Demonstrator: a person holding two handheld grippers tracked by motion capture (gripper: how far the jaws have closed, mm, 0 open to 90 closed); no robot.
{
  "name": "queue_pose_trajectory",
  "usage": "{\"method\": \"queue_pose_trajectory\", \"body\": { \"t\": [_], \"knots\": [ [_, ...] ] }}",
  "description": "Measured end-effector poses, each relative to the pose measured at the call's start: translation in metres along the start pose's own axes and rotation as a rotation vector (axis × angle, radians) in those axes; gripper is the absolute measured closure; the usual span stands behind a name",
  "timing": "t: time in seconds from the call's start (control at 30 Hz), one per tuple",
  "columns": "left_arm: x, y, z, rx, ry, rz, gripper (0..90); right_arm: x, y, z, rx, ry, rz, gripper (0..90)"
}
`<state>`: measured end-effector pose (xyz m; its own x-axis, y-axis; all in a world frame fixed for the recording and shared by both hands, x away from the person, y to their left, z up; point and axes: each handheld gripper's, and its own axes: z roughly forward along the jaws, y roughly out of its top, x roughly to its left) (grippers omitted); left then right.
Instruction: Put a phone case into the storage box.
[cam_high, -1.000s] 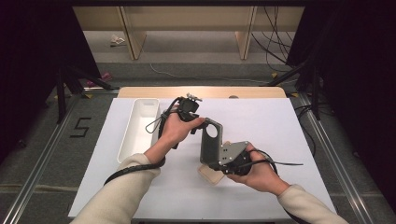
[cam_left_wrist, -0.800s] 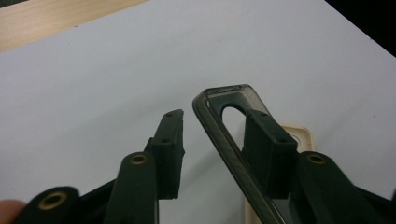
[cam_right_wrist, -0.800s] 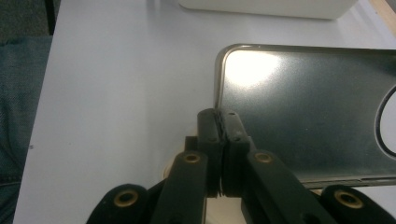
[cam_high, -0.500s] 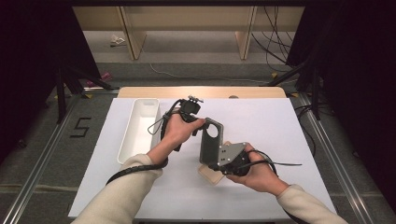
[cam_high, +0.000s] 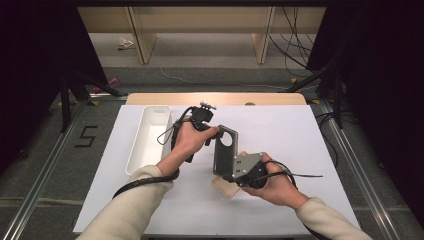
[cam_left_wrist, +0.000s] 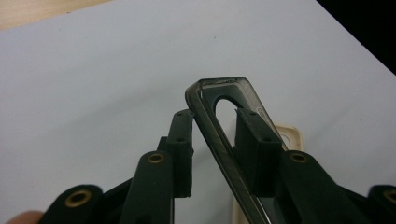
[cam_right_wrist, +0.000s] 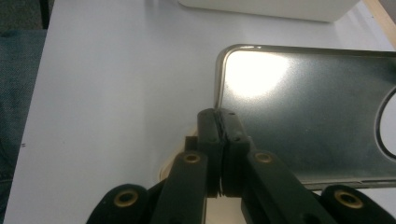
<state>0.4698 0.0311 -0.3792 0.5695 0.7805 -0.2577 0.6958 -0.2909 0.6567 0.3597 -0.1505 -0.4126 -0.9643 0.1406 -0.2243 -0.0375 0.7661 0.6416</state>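
Item: smoky translucent phone case (cam_high: 226, 150), held on edge above the white table cover (cam_high: 300, 135), between my two hands near the table's middle.

Right gripper (cam_right_wrist: 219, 119) — jaws pressed tight together on the case's lower edge, near its corner; this grip carries the weight.

Left gripper (cam_left_wrist: 215, 135) — jaws have just been closing, with the case's camera-hole end between them. One pad sits inside the shell, the other outside; the case slants across the gap, and I cannot tell whether both pads press on it yet.

Risks, as I judge them: the left pads could meet the slanted wall unevenly and twist the case out of the thin right-hand pinch; pulling the two grips apart could bend the soft rim or make it slip.

Surroundings: pale wooden block (cam_high: 227, 185) lying directly under the case — it would catch a drop; white oblong tray (cam_high: 150, 137) well to the left, behind my left forearm (cam_high: 130, 205); trailing cables beside both hands.
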Motion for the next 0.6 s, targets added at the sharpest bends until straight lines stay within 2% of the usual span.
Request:
{"method": "queue_pose_trajectory", "body": {
  "t": [0.1,0.27,0.3,0.43,0.53,0.6],
  "knots": [
    [-0.004,0.001,-0.003,-0.025,-0.020,-0.015,71.1,0.000,0.000,0.002,0.012,0.002,-0.003,89.4],
    [-0.015,0.003,-0.009,-0.061,-0.044,0.023,76.5,-0.001,-0.004,0.007,0.043,-0.004,-0.013,89.1],
    [-0.018,0.003,-0.010,-0.066,-0.053,0.027,77.5,-0.001,-0.004,0.008,0.048,0.006,-0.004,89.1],
    [-0.028,0.005,-0.014,-0.111,-0.091,0.034,81.4,-0.002,-0.004,0.011,0.054,-0.006,-0.005,88.6],
    [-0.034,0.006,-0.018,-0.137,-0.094,0.073,82.2,-0.003,-0.005,0.011,0.056,-0.021,0.000,87.9],
    [-0.037,0.007,-0.020,-0.162,-0.062,0.128,82.7,-0.005,-0.006,0.010,0.051,-0.041,0.007,85.6]
  ]
}}
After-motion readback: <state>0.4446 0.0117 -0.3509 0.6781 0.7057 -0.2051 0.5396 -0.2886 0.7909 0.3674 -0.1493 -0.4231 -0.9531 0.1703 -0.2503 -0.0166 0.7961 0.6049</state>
